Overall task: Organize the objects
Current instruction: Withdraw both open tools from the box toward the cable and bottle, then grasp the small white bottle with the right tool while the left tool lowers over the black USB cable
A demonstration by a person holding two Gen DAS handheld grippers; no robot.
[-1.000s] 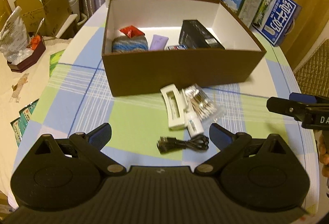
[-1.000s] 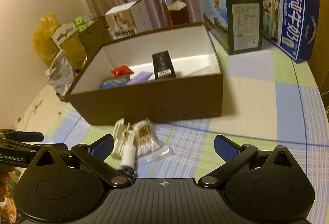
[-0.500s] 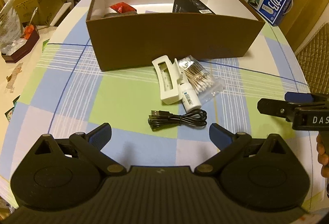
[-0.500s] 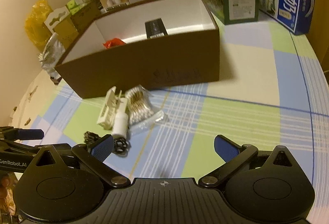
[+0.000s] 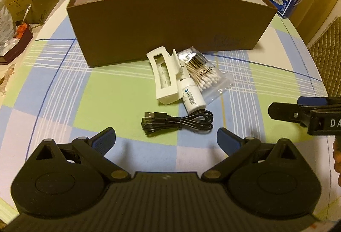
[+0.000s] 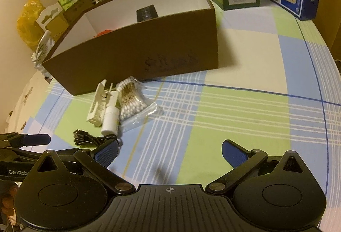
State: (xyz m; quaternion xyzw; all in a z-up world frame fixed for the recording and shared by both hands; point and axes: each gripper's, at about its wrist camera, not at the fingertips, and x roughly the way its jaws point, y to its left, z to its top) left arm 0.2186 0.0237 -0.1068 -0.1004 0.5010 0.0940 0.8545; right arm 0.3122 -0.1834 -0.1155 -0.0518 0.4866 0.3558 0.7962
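**Loose cable nearest, four small things left to box**

The coiled black cable lies on the counter just ahead of the left gripper, whose jaws stand wide open and hold nothing. It looks light and floppy; a pinch across the bundled middle, not a stray plug end, should keep it from unspooling. Just beyond it are a small white bottle, likely smooth and apt to roll, a stiff white hair clip, and a crinkly, slippery bag of cotton swabs. Behind them stands the brown box, partly filled. The right gripper hangs to the side, equally open and empty.
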